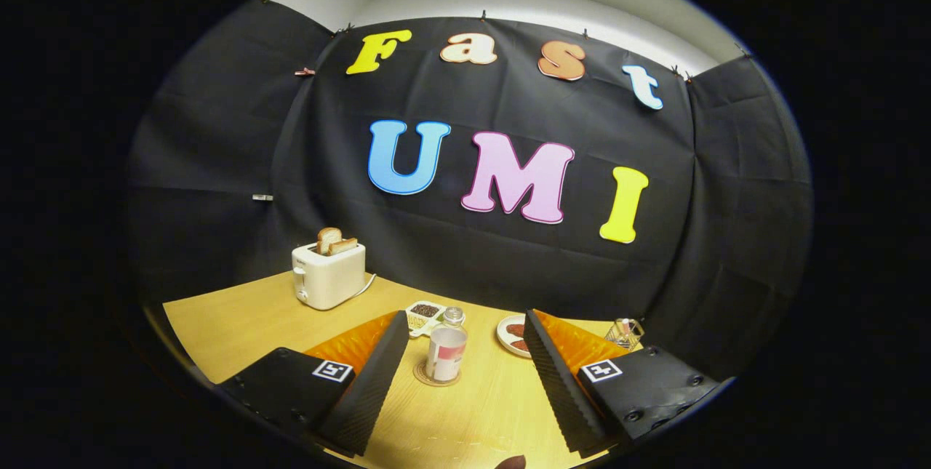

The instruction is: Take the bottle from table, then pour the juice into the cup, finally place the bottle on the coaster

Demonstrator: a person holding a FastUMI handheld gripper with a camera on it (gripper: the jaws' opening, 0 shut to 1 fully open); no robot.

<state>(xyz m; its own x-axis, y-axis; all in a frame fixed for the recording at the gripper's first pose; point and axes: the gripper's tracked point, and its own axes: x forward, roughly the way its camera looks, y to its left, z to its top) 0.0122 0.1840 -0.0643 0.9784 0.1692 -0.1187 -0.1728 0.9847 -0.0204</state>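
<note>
A small clear bottle (446, 349) with a pale label and a clear cap stands upright on a round coaster (420, 376) on the wooden table (240, 323). My gripper (465, 314) is open, its fingers spread wide. The bottle shows in the gap between them, nearer the left finger (378, 367), and neither finger touches it. A small glass holder (625, 332) stands just beyond the right finger (553, 367). A dark reddish rim (510, 462) peeks in right under the gripper; I cannot tell what it is.
A white toaster (329, 276) with two slices of toast stands at the table's far left. A small white tray (424, 311) of dark beans sits behind the bottle, and a plate (507, 334) with something red sits to its right. The black cloth wall rises close behind.
</note>
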